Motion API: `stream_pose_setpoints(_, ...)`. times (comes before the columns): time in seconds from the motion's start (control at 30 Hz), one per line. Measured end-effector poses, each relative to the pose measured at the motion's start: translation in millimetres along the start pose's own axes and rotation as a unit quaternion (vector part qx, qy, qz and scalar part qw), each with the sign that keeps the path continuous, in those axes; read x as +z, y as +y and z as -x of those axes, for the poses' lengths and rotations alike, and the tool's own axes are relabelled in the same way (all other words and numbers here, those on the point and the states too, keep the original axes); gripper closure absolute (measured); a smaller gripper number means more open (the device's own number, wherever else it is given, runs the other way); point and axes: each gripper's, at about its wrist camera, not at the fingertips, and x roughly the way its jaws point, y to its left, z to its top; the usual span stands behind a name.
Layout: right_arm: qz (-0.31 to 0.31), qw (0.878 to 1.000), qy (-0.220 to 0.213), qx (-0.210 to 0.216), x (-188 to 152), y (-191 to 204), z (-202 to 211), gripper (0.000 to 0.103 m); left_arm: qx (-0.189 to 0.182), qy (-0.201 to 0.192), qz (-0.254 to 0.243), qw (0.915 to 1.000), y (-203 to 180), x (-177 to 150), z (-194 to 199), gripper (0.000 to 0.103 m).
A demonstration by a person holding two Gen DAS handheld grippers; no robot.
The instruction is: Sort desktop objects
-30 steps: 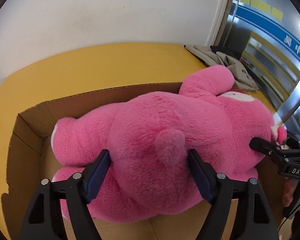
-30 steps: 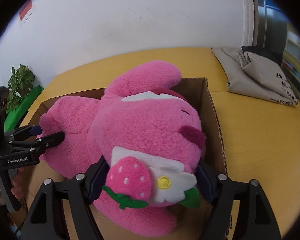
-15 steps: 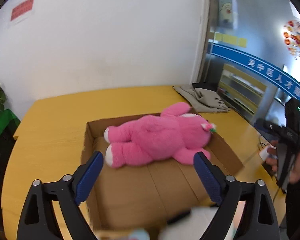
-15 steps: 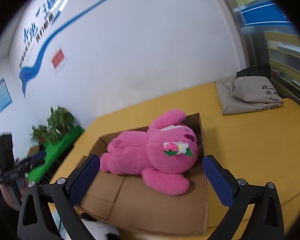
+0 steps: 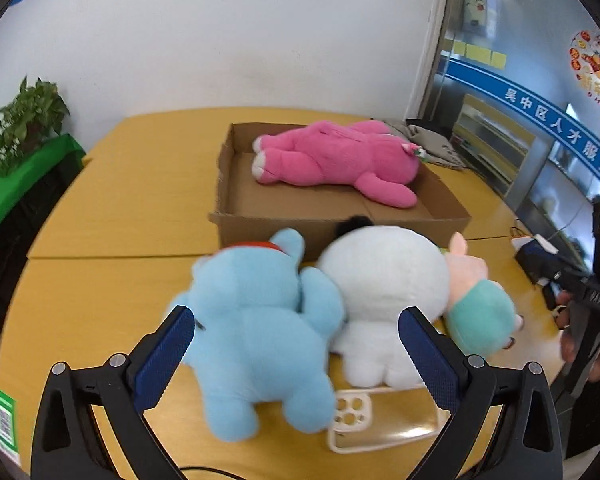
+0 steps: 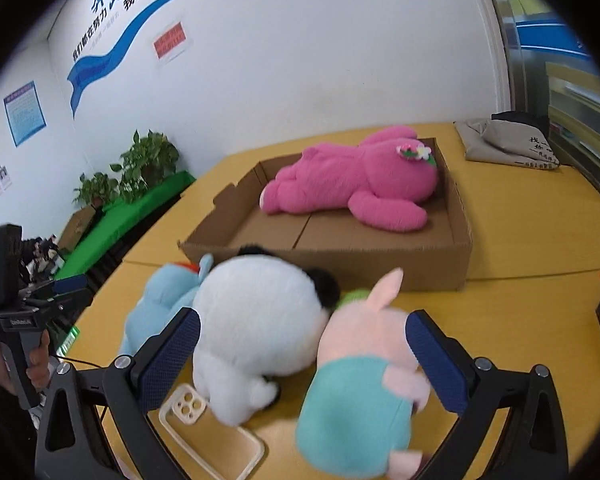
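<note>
Left gripper (image 5: pixel 296 344) and right gripper (image 6: pixel 303 348): black angular frames, 2 textured blue pads each, silver screws; bare fingers wrap the black handles

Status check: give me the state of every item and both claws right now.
pink plush bear: lying inside the box.
cardboard box: open-topped, on the table.
blue plush: lying on the table, outside the box.
white panda plush: on the table, partly over the phone case.
pig plush: on the table.
phone case: flat on the table.
left claw: open, empty.
right claw: open, empty.
</note>
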Motion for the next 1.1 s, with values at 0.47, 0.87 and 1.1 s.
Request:
stream_pose_setpoints(0.47,0.047,0.993,-0.015,-0.107,-23,35,16,0.0,0.013,-0.028,-0.019,0.9993,-60,-17,-6,0.0)
stream_pose_setpoints(0.87,0.043,0.992,-0.003,-0.123,-24,35,1,0.0,0.023,-0.018,-0.023,0.9993,-60,-13,-24,0.0)
stream_pose_setpoints(1.1,0.038,0.992,0.001,-0.122,-25,31,-6,0.0,0.023,-0.01,-0.016,0.9996,-56,-15,-30,0.0)
